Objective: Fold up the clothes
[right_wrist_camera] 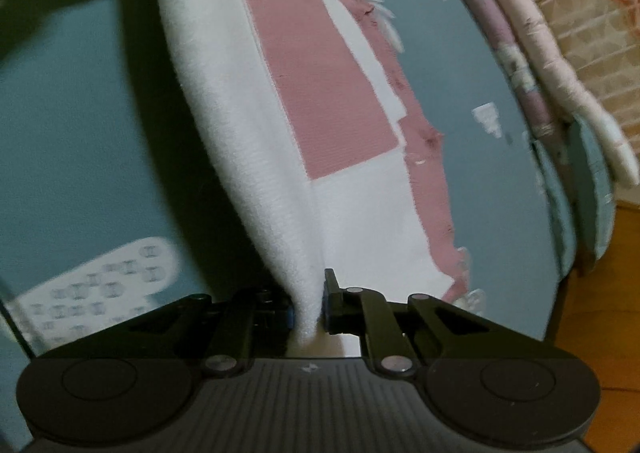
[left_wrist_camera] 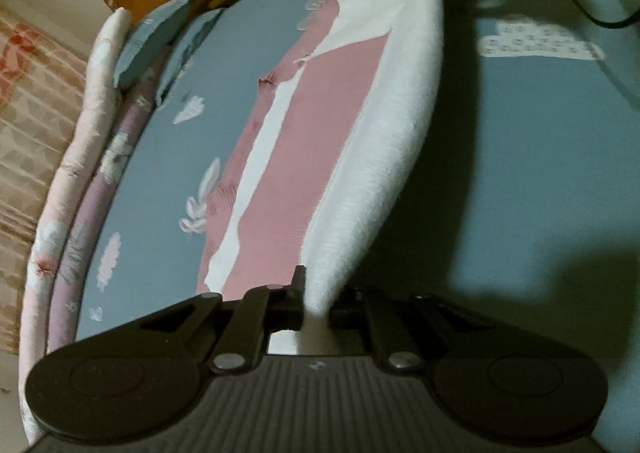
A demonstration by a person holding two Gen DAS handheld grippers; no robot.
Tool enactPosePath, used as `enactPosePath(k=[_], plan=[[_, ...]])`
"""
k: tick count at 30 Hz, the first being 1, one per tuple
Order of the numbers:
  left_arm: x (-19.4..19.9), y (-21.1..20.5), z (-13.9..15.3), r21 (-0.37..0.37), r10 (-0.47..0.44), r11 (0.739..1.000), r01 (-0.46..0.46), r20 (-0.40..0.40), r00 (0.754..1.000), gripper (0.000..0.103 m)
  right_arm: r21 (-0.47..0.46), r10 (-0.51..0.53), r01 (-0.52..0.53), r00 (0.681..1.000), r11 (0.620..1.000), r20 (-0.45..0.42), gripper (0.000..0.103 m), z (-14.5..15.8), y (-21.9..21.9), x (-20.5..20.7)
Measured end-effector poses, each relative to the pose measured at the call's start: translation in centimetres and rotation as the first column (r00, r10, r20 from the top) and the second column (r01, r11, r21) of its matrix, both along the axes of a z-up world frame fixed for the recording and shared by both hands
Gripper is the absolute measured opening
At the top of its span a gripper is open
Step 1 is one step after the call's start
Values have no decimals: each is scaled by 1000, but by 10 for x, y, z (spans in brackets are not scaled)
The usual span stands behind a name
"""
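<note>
Left gripper (left_wrist_camera: 316, 305) clamped on one end of raised white fuzzy edge of pink-and-white knit garment (left_wrist_camera: 332, 141); right gripper (right_wrist_camera: 310, 309) pinches opposite end, visible far ahead in left view. Edge hangs taut between both, lifted off blue patterned bed sheet (left_wrist_camera: 540, 173); rest of garment lies flat on bed beyond edge. Rolled floral quilts (right_wrist_camera: 532, 45) past garment at bed side. Judged step: fold under way, edge picked up. Next: carry edge across over pink panel, both ends level, lay down aligned, then release.
</note>
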State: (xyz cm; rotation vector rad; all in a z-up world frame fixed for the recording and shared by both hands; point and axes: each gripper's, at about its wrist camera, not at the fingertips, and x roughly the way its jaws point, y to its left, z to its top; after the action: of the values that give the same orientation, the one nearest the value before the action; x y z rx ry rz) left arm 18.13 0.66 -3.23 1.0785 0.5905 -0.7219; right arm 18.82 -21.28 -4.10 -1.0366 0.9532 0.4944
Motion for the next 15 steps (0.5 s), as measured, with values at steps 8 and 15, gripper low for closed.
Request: enactPosePath(k=[8,15], plan=[[-49,15,7,-9,-33,999,32,-156,987,6,35,-7,12,988,999,-156,14,15,8,-50],[-65,25,-1,-26,2,1000,-10,-293,956,7,70,-28,48,962,996,-273,15,15,14,-74]])
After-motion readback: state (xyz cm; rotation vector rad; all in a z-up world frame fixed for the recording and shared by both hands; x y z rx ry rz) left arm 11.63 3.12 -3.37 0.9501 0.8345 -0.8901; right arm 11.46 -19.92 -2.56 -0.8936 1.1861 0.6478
